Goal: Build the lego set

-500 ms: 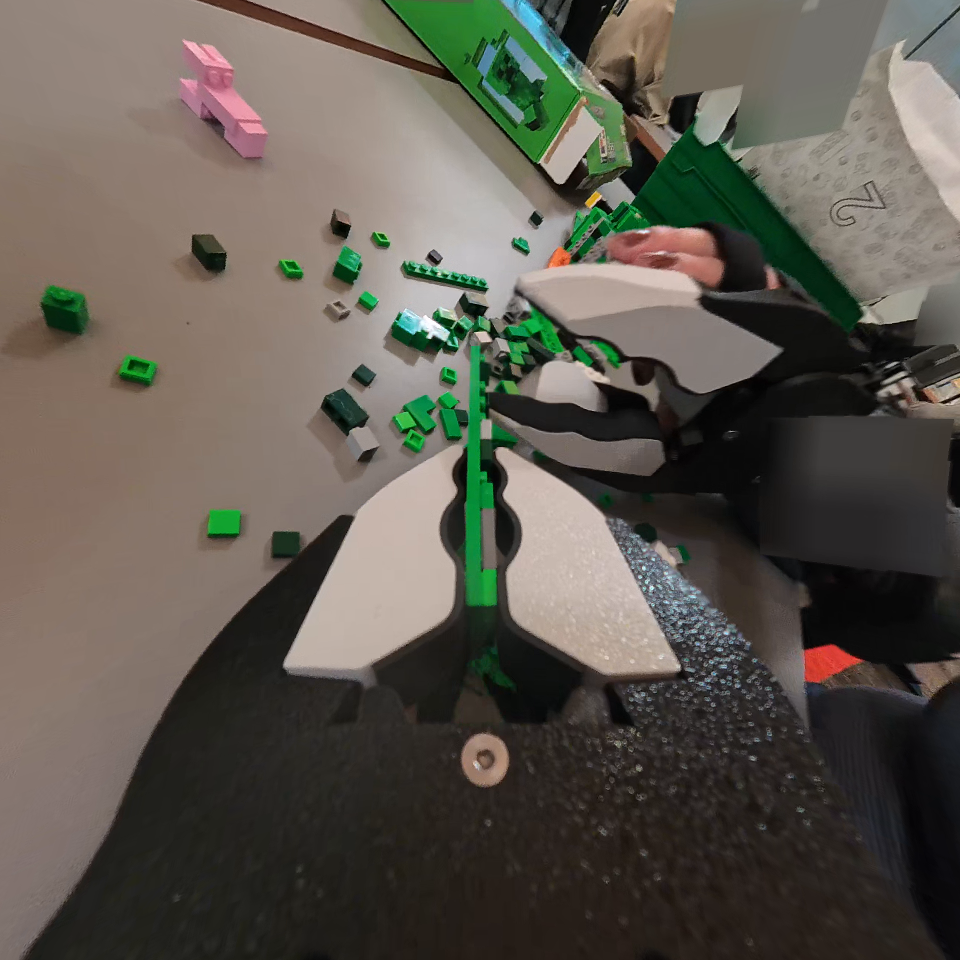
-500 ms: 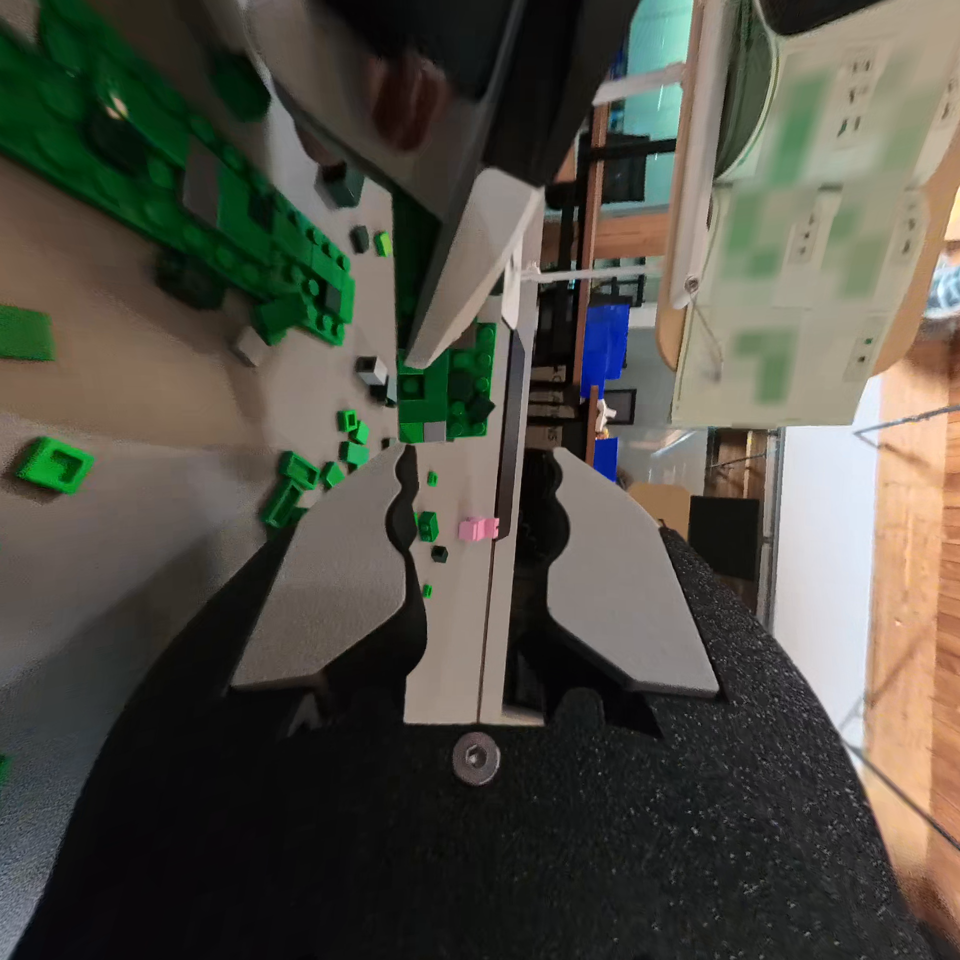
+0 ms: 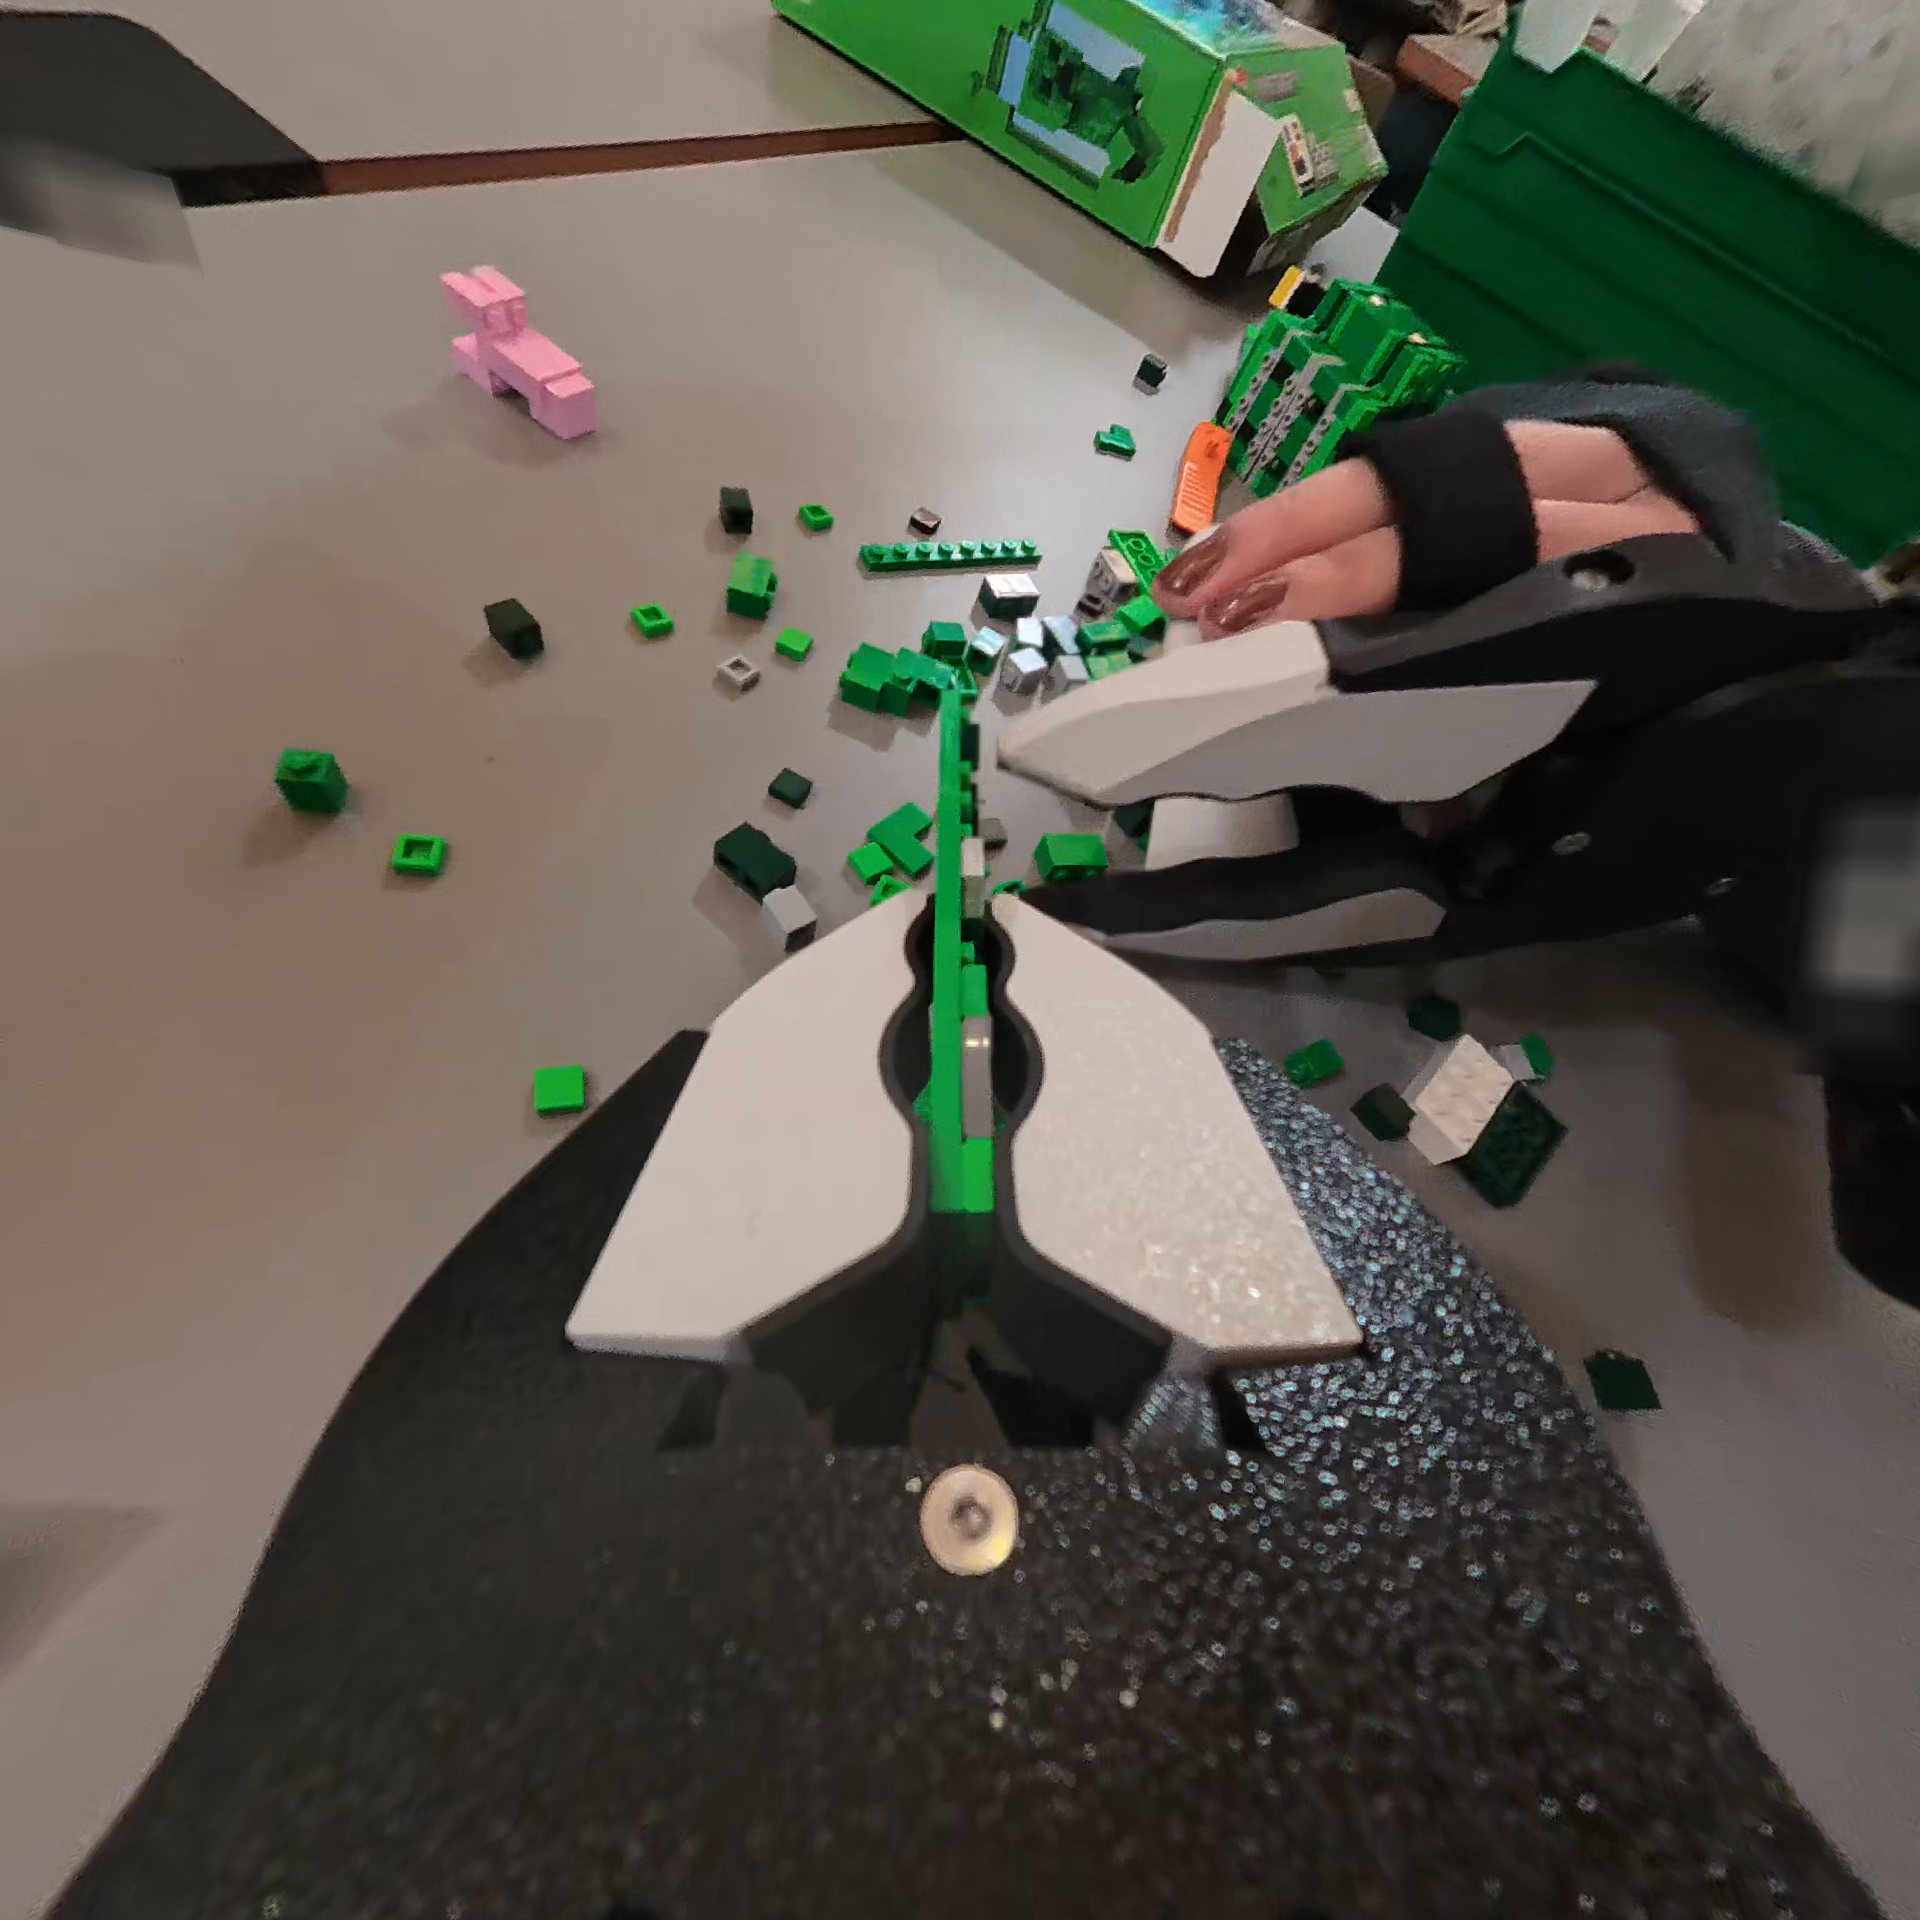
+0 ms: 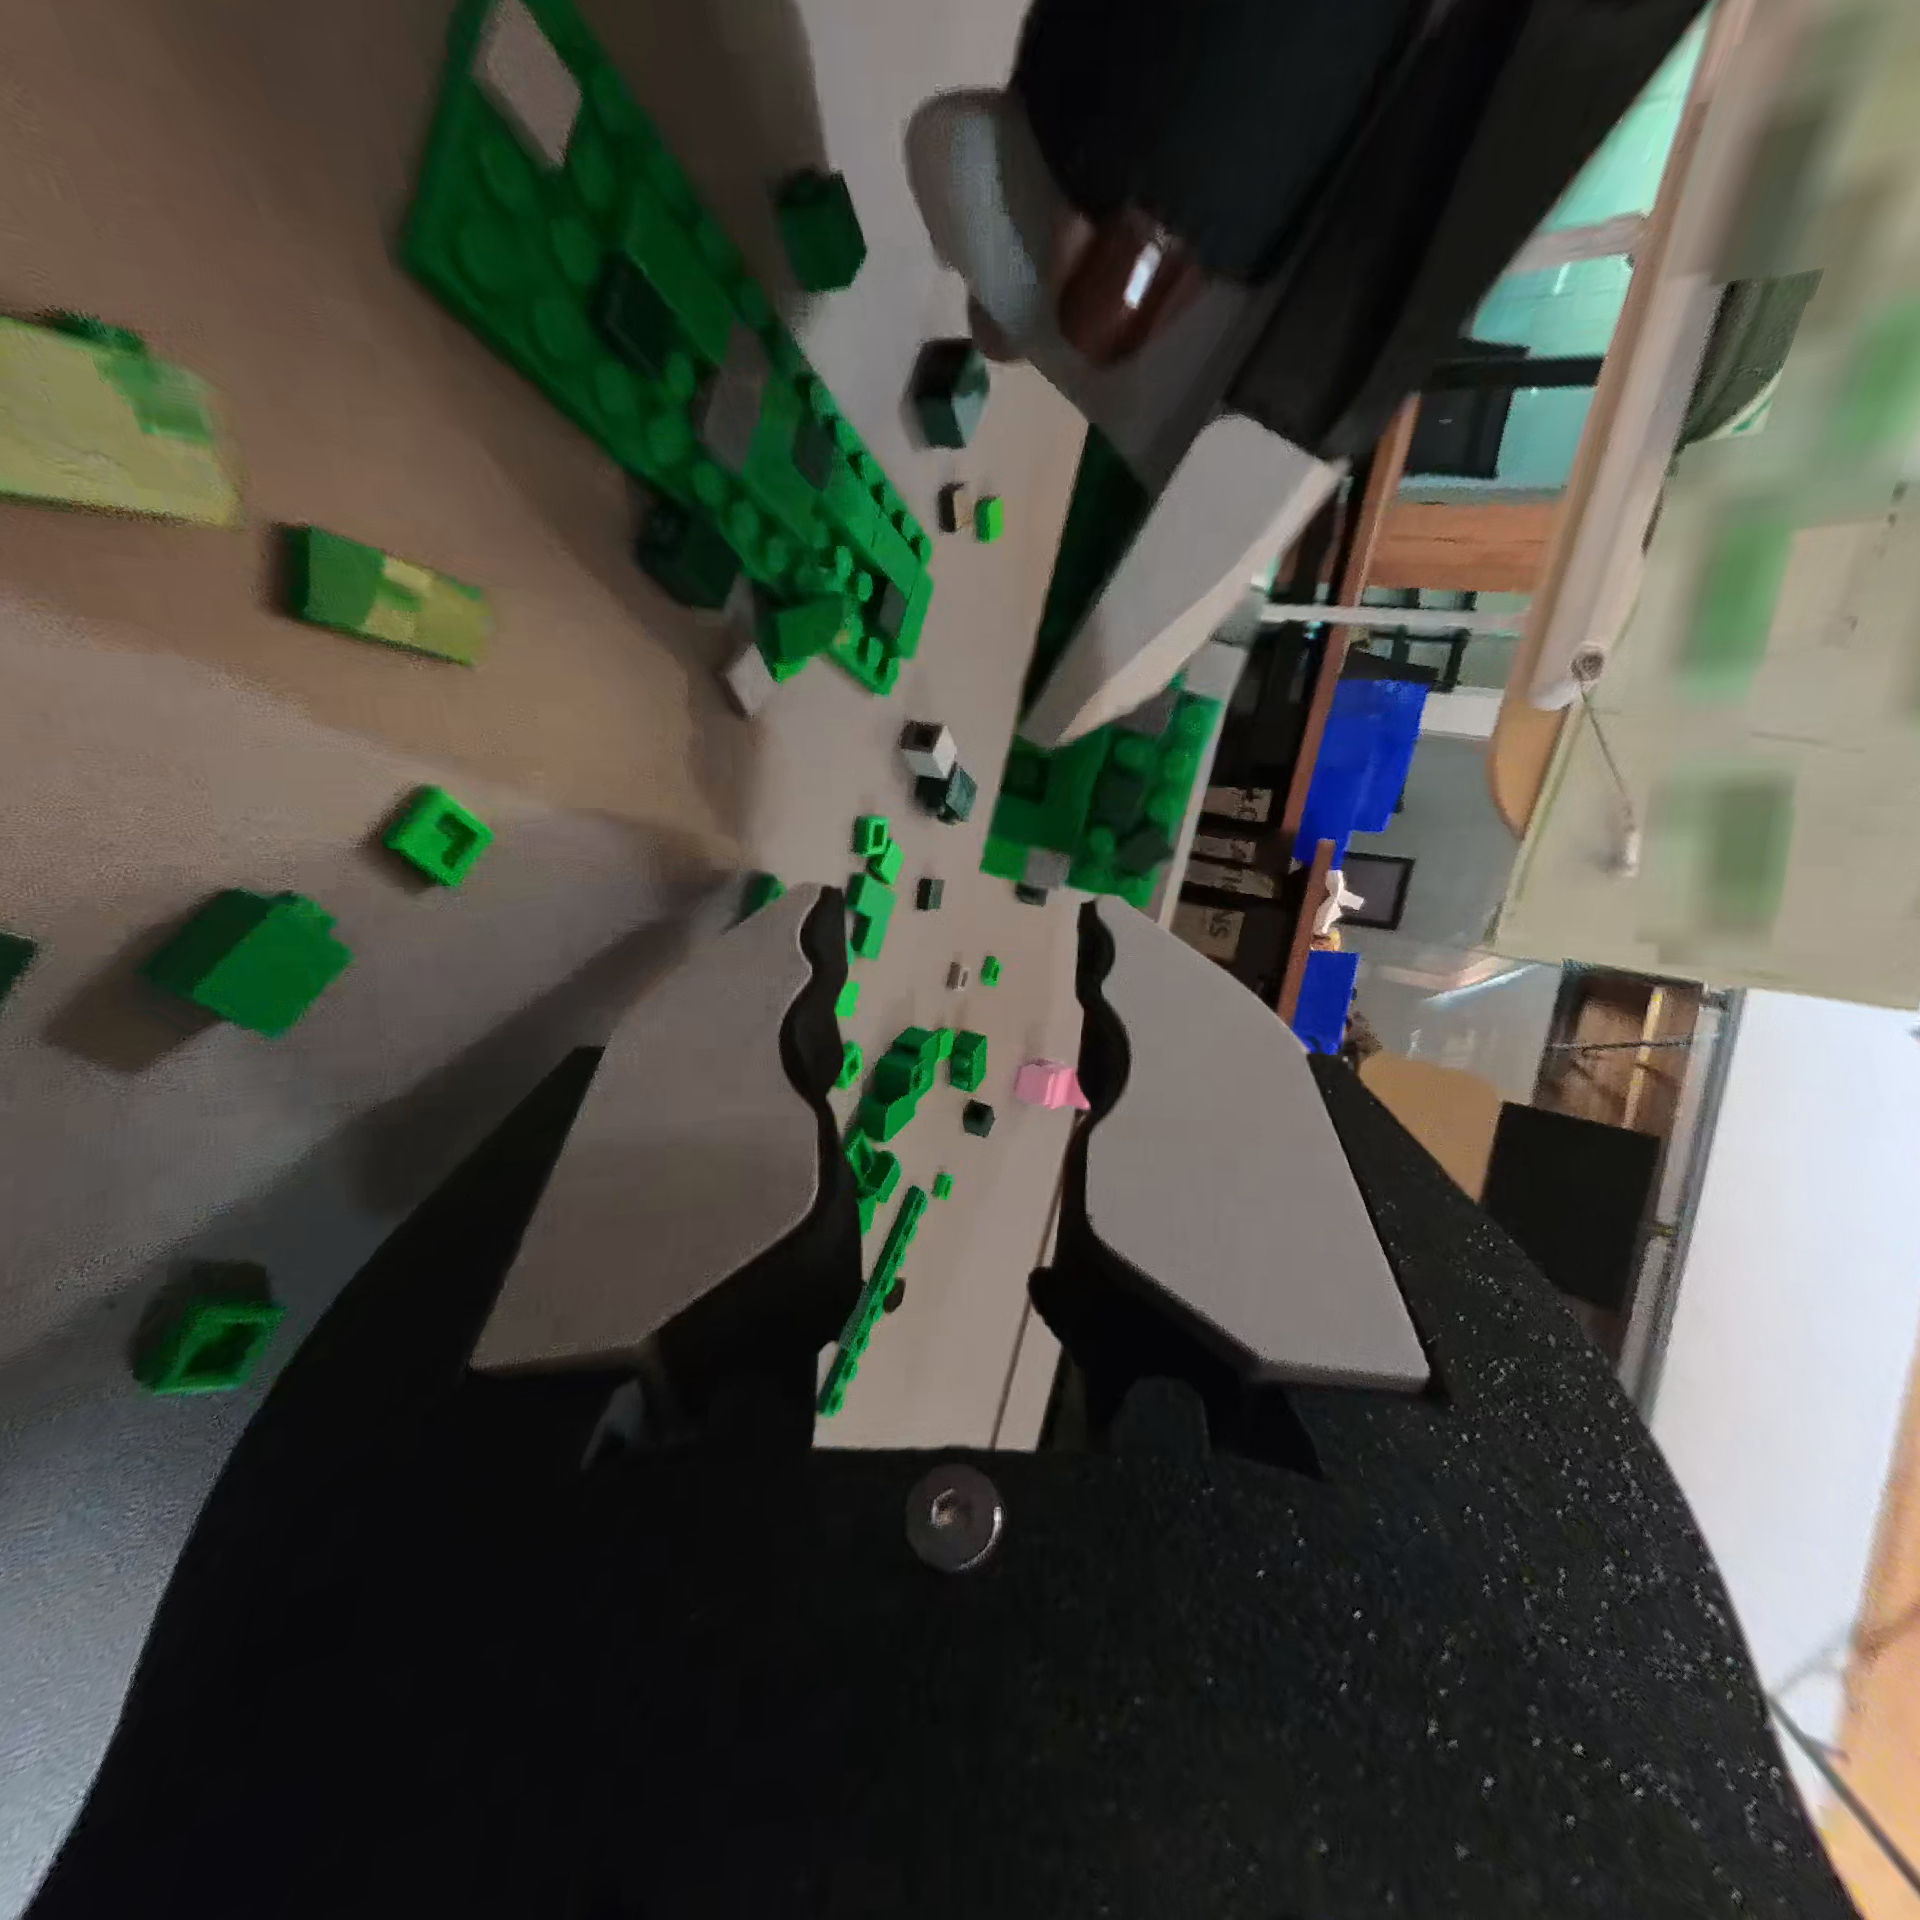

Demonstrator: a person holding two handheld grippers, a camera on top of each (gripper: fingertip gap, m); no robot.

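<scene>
The left gripper (image 3: 961,914) is closed on a green plate (image 3: 951,935) held on edge, running forward out between its fingers. To its right, the right gripper (image 3: 1023,821) stands open with nothing between its fingers, tips close beside the plate's studded face; a hand (image 3: 1340,551) lies over its top finger. Ahead of both, loose green, grey and dark bricks (image 3: 904,675) scatter over the grey table (image 3: 312,1039). Farther ahead on the left stands a pink figure (image 3: 520,358); on the right, a green box (image 3: 1122,114).

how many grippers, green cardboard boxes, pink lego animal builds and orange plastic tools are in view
grey-fingered grippers: 2 (left shut on a flat green lego plate, right open)
green cardboard box: 1
pink lego animal build: 1
orange plastic tool: 1
total: 5
</scene>
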